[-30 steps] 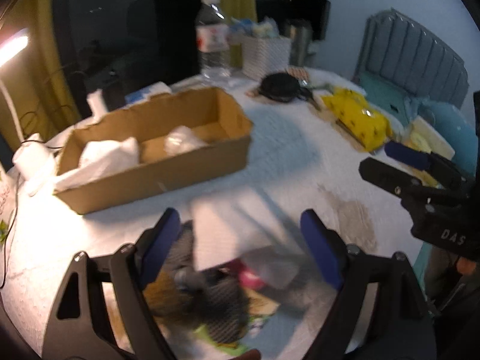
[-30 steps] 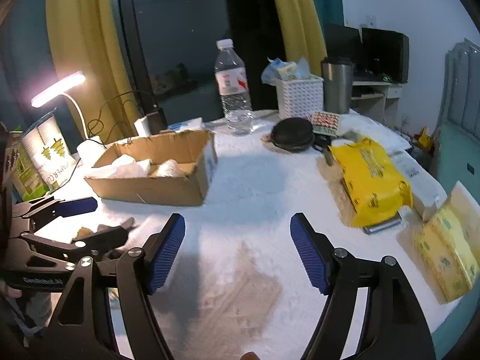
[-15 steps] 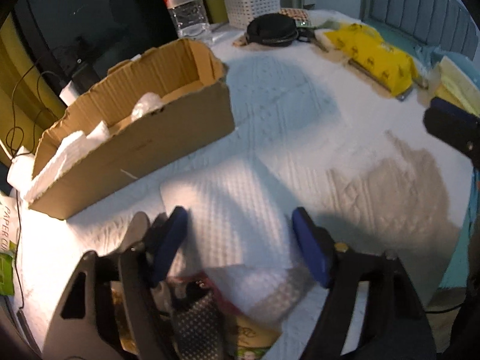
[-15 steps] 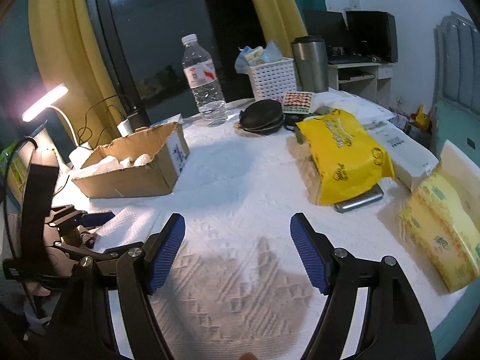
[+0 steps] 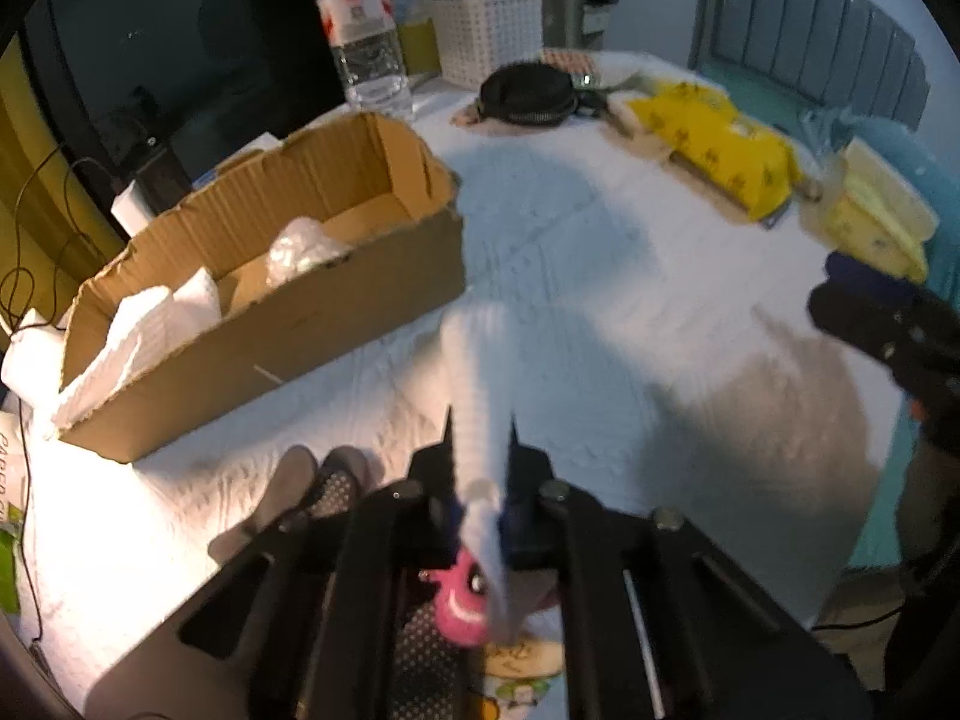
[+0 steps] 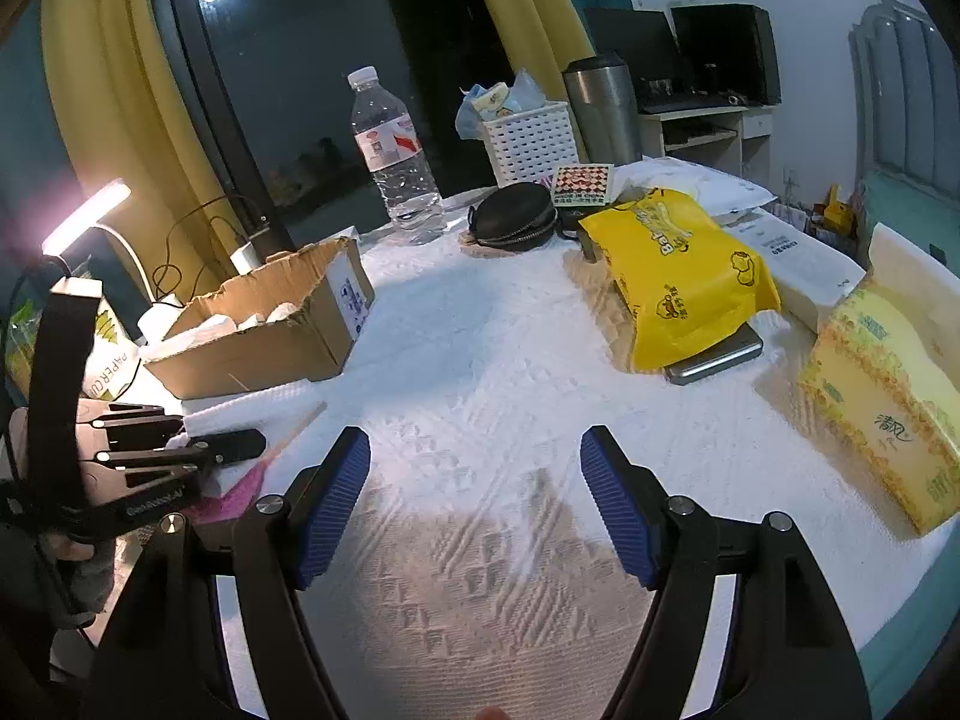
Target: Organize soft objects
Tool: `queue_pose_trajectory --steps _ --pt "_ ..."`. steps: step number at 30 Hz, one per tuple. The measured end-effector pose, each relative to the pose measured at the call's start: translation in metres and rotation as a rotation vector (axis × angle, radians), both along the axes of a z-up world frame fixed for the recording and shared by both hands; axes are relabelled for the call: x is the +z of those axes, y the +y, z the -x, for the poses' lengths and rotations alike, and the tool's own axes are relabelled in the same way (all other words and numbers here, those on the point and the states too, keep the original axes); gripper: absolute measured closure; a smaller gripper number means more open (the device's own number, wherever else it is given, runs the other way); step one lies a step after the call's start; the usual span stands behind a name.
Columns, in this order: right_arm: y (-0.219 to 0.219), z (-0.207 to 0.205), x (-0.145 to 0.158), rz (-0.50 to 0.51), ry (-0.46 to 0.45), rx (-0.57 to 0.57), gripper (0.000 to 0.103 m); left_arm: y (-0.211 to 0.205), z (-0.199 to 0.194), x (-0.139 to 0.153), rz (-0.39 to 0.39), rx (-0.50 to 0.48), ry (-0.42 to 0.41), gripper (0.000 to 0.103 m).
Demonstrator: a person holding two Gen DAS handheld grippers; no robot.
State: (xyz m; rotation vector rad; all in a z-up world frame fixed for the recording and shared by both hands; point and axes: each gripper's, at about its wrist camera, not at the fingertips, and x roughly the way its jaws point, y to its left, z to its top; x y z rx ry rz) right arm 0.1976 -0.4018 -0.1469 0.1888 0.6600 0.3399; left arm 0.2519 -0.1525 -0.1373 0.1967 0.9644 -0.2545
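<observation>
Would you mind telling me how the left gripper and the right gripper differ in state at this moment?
The left gripper is shut on a white paper towel; the right gripper is open and holds nothing. The left one sits near the cardboard box; the right one hovers over bare tablecloth. Both have black frames and blue pads.

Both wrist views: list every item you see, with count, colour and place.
cardboard box: 1, brown, left side of table, white soft items inside
paper towel: 1, white, pinched in the left tool
water bottle: 1, clear, behind the box
basket: 1, white, far edge
tumbler: 1, steel, beside basket
round pouch: 1, black, centre back
yellow bag: 1, right of centre
tissue pack: 1, yellow, far right
pink toy: 1, under left tool
left tool: shut on towel
right tool: open, blue pads
</observation>
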Motion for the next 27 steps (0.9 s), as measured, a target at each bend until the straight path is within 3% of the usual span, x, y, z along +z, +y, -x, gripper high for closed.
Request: queue_pose_trajectory --steps 5,13,27 --pt "0.014 0.003 0.005 0.011 -0.01 0.021 0.027 0.018 0.012 0.025 0.111 0.002 -0.031 0.095" --pt "0.059 0.005 0.008 0.044 -0.006 0.091 0.027 0.051 0.034 0.052 0.166 0.028 -0.11 0.095" --pt "0.134 -0.001 -0.006 0.097 0.07 0.197 0.027 0.133 0.06 0.055 0.27 0.106 -0.157 0.095"
